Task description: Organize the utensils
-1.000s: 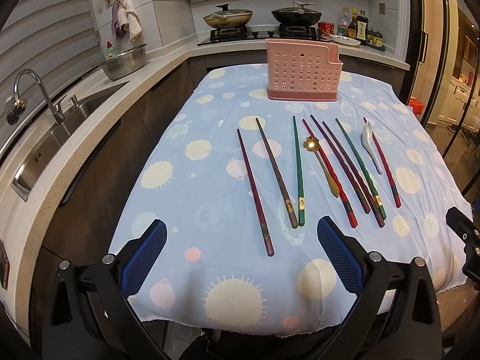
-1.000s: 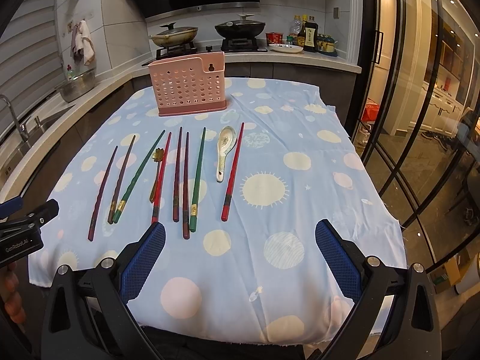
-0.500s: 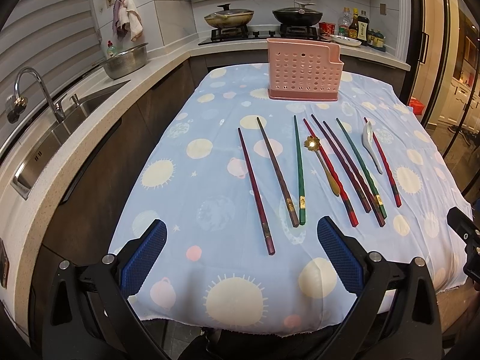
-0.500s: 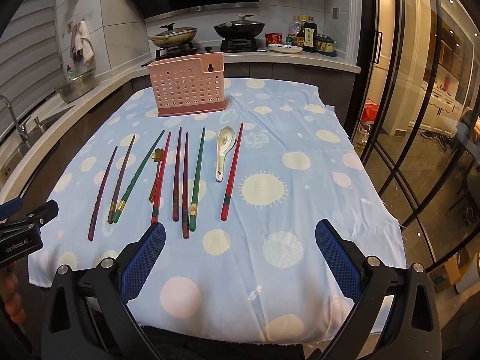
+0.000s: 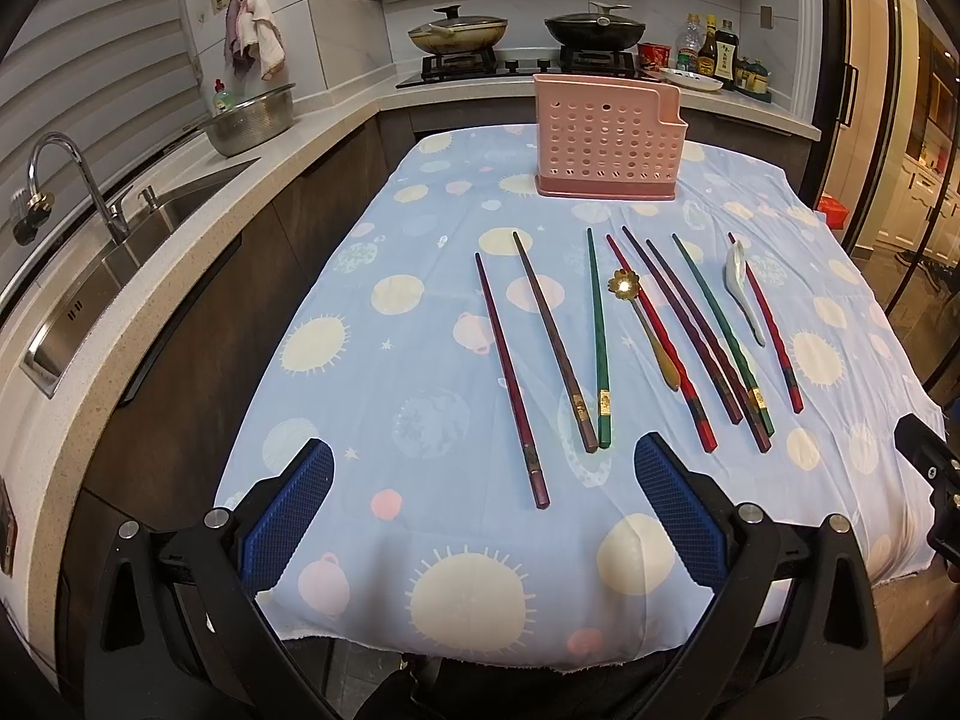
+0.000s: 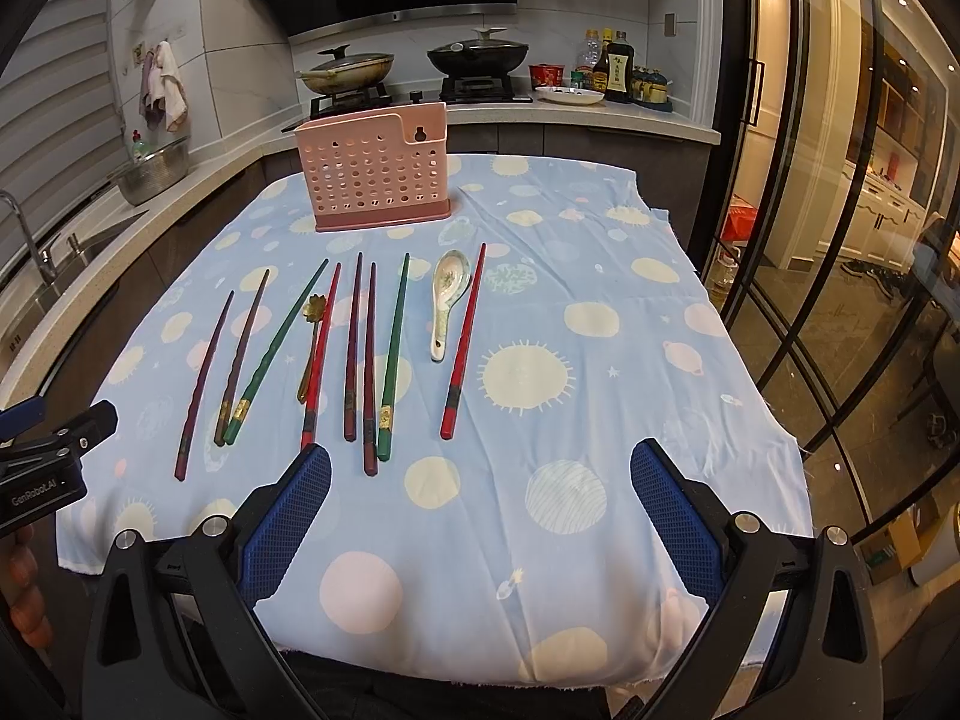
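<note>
Stillness since the earlier views: chopsticks (image 5: 543, 341) and spoons lie in a row at frame centre on the clothed worktop (image 6: 630, 360), the pink holder (image 6: 378, 168) behind them unfilled. Left gripper (image 5: 483, 516) and right gripper (image 6: 480, 516) hang released, so sorting is unstarted. Holder's inside is hidden.

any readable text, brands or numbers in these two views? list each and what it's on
"GenRobot.AI": white print on the black body of the left gripper, seen at the left edge of the right wrist view.
Sauce bottles on the counter by the stove: labels are there, too small to read.
Red tub beside them: print too blurred to read.
Gold bands on the chopsticks: marks too small to read.
Nothing else legible.
</note>
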